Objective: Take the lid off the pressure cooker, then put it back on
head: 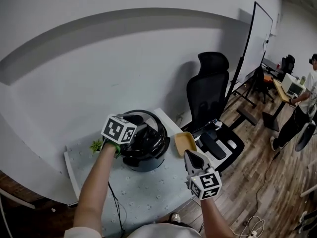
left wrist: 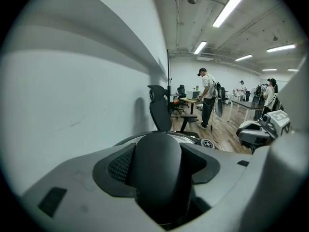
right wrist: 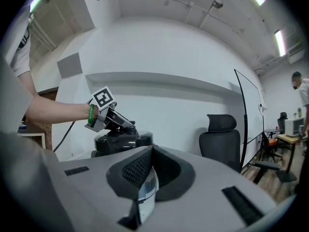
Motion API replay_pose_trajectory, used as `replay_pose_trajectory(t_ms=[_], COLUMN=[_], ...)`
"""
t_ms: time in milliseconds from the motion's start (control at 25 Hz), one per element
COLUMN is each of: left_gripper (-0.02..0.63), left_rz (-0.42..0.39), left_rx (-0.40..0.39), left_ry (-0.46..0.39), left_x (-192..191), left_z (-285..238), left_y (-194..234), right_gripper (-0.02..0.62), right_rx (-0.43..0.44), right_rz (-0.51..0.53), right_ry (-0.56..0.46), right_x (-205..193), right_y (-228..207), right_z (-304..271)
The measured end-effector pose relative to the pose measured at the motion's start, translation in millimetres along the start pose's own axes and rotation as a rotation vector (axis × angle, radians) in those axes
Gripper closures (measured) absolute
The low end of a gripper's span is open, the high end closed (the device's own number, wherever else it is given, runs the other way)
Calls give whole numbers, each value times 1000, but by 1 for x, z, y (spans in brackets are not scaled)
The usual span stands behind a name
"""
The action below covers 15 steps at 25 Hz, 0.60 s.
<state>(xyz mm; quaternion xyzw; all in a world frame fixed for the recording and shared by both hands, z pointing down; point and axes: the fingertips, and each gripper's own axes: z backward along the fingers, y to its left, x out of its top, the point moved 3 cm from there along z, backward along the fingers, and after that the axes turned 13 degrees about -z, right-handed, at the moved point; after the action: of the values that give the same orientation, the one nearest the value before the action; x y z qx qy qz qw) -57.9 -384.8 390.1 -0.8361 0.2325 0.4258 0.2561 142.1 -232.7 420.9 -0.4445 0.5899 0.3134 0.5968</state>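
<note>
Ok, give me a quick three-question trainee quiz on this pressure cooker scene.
1. True or false: the right gripper is touching the pressure cooker.
2. What sits between the left gripper's jaws? A) a spoon B) the lid handle C) a cup
3. Fill in: in the head view, the yellow dish lies to the cooker's ____.

Key: 1 false, it is held off to the side, near the table's edge; 2 B; 3 right.
</note>
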Motion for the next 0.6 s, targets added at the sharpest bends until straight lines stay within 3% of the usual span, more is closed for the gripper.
replay_pose_trajectory(t_ms=[320, 600], left_gripper=[328, 328], left_rz=[-26, -46], left_rx=[-61, -66], left_ry=[7, 39], left_x=[0, -8], left_z=[-25, -39], left_y=[-7, -7], right_gripper=[595, 595], right_rx=[-35, -58], right_rz=[-4, -13], right_ry=[0, 5], right_x=[-1, -5], right_y=[-5, -12], right_z=[4, 5])
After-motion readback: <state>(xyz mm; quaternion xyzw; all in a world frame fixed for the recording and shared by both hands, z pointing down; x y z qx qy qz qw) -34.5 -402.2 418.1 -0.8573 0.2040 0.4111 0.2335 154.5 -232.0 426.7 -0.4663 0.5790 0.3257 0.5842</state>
